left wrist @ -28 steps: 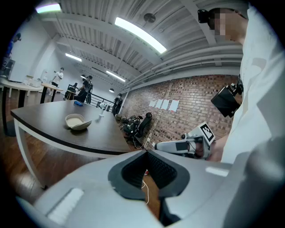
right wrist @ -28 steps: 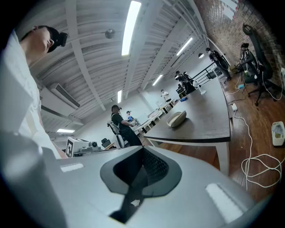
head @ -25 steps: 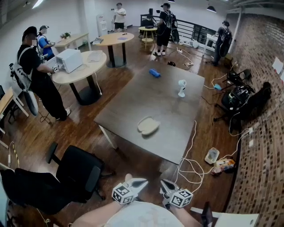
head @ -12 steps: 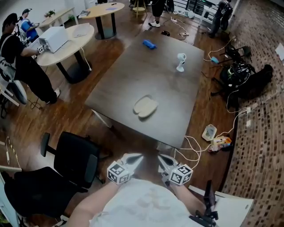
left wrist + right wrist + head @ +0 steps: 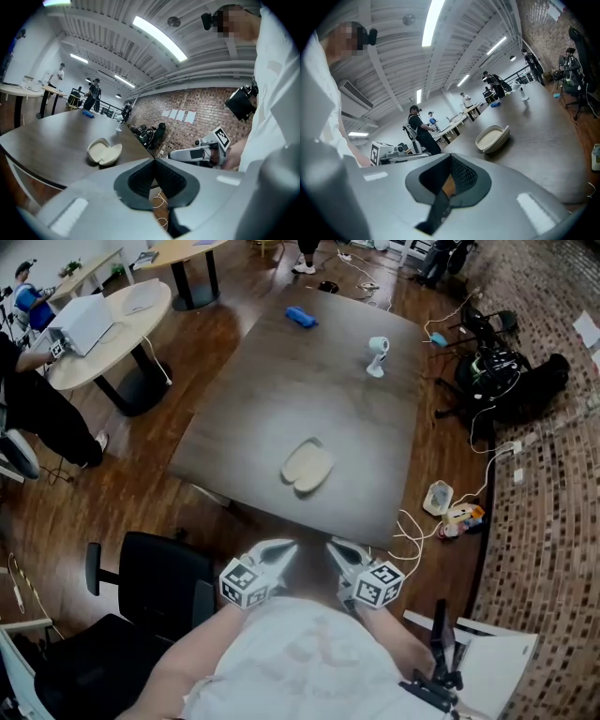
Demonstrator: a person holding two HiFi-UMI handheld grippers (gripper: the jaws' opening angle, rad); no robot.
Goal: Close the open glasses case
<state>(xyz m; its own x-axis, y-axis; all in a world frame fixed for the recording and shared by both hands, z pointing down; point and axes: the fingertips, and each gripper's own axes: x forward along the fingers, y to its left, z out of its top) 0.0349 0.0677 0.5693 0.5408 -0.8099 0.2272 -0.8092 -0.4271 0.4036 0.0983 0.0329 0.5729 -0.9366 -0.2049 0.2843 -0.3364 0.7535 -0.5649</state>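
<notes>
The open glasses case (image 5: 307, 466) is cream-coloured and lies with both halves spread on the dark table (image 5: 281, 381), near its front edge. My left gripper (image 5: 286, 550) and right gripper (image 5: 336, 550) are held side by side just short of that edge, both shut and empty, pointing at the case. The left gripper view shows the case (image 5: 104, 152) ahead to the left of my shut left gripper (image 5: 154, 160). In the right gripper view the case (image 5: 492, 138) lies ahead to the right of my shut right gripper (image 5: 450, 157).
A blue object (image 5: 299, 317) and a small white stand-up device (image 5: 376, 354) sit at the table's far end. A black office chair (image 5: 164, 577) stands at my left. Cables and a power strip (image 5: 436, 498) lie on the floor right of the table. A round table (image 5: 112, 329) stands far left.
Both grippers have moved forward together toward the table's front edge, and the case now lies closer to them. Both stayed shut.
</notes>
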